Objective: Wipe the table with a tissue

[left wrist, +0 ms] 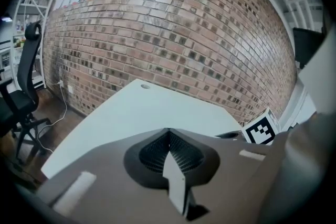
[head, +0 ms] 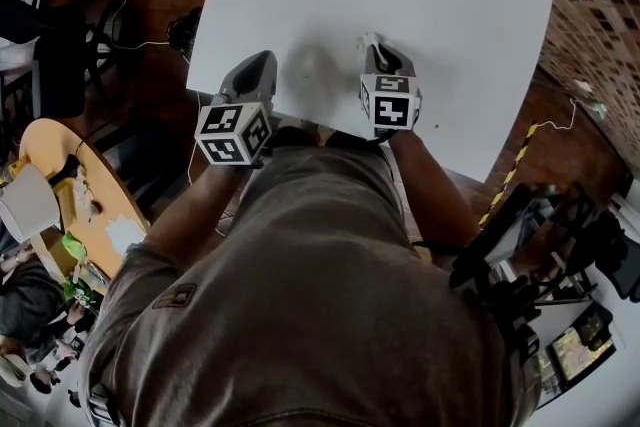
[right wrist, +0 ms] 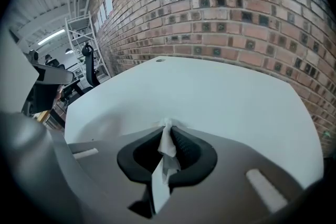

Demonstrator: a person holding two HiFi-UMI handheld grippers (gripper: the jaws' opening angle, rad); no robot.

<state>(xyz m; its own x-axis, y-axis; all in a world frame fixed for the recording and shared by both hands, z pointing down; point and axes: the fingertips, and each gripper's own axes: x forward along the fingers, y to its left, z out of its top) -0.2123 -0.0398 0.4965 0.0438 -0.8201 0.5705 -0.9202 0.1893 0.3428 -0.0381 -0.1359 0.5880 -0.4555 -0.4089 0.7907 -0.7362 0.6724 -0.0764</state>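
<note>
White tissue, soft, light and easily torn, is pinched by its bunched middle in my right gripper, over the table. My left gripper is closed, empty.

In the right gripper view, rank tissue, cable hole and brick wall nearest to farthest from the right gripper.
1. The tissue, pinched in the right gripper jaws.
2. The cable hole, at the table far edge, left of centre.
3. The brick wall, beyond the table.
</note>
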